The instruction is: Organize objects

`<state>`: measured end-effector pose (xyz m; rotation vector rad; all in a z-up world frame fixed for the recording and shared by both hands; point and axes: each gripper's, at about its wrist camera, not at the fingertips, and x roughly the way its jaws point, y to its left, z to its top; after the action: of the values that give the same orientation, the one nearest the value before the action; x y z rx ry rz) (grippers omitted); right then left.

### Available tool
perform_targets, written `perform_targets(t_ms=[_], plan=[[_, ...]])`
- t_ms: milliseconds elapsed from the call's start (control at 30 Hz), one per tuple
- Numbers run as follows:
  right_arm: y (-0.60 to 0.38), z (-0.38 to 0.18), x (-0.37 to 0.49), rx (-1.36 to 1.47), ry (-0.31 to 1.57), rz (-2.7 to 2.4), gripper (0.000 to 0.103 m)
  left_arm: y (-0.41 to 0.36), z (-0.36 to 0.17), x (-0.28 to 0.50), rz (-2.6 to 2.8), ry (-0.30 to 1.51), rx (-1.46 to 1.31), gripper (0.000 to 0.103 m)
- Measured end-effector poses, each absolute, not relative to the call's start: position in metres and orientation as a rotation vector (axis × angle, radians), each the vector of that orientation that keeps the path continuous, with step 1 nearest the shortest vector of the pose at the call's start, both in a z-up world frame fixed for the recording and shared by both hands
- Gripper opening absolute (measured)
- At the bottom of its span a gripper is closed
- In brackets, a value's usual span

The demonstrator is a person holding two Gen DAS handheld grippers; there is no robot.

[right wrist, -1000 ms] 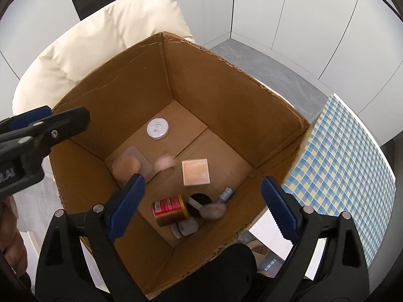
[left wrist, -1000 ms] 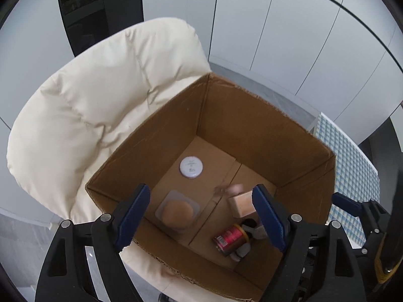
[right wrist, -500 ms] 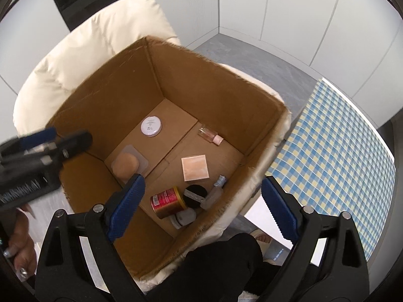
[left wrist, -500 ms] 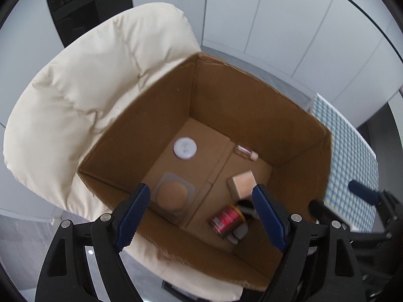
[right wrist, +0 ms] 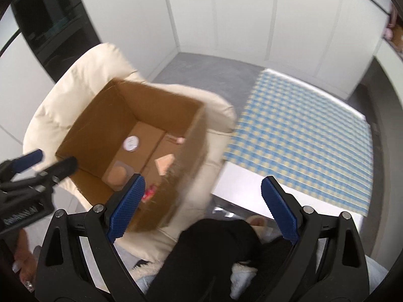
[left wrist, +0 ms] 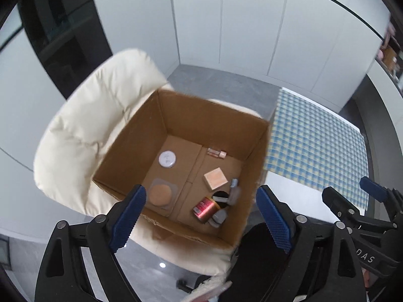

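Observation:
An open cardboard box [left wrist: 141,148] [right wrist: 83,128] rests on a cream cushioned chair [left wrist: 83,130] [right wrist: 83,75]. On its floor lie a white round jar [left wrist: 167,158] [right wrist: 131,143], a tan puff in a clear case [left wrist: 160,195], a peach square compact [left wrist: 215,178], a small glass bottle [left wrist: 216,153], a red can [left wrist: 204,207] and some grey and black items beside it. My left gripper [left wrist: 200,216] hangs high above the box's near edge, jaws opening, nothing between them. My right gripper [right wrist: 201,207] is open and empty, above the box's right side and a person's dark trouser leg [right wrist: 209,249].
A table with a blue and yellow checked cloth [left wrist: 314,146] [right wrist: 302,130] stands right of the chair. White cabinet doors [left wrist: 252,25] line the back wall, a dark glass panel [left wrist: 65,40] at left. Grey floor [left wrist: 221,85] lies behind the box.
Both grippers rose and drew back from the box, which now looks smaller. The small glass bottle fell from the air onto the box floor near the far wall. The right view swung toward the table.

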<state>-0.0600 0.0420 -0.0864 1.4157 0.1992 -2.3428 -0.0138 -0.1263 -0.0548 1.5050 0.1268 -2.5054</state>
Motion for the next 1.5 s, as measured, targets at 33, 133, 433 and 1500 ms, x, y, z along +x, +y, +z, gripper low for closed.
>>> perform_targets(t_ms=[33, 133, 433, 1500], plan=[[0.051, -0.078, -0.055, 1.411, 0.199, -2.367, 0.095, -0.12, -0.048, -0.01, -2.522, 0.116, 1.513, 0.091], [0.078, -0.059, -0.04, 1.422, 0.136, -2.399, 0.095, -0.102, -0.028, 0.0, -2.558, 0.069, 1.513, 0.092], [0.143, -0.013, 0.0, 1.469, -0.016, -2.496, 0.095, -0.046, 0.011, 0.031, -2.624, -0.078, 1.525, 0.097], [0.198, 0.007, 0.034, 1.501, -0.005, -2.577, 0.095, 0.014, 0.023, 0.044, -2.67, -0.137, 1.611, 0.097]])
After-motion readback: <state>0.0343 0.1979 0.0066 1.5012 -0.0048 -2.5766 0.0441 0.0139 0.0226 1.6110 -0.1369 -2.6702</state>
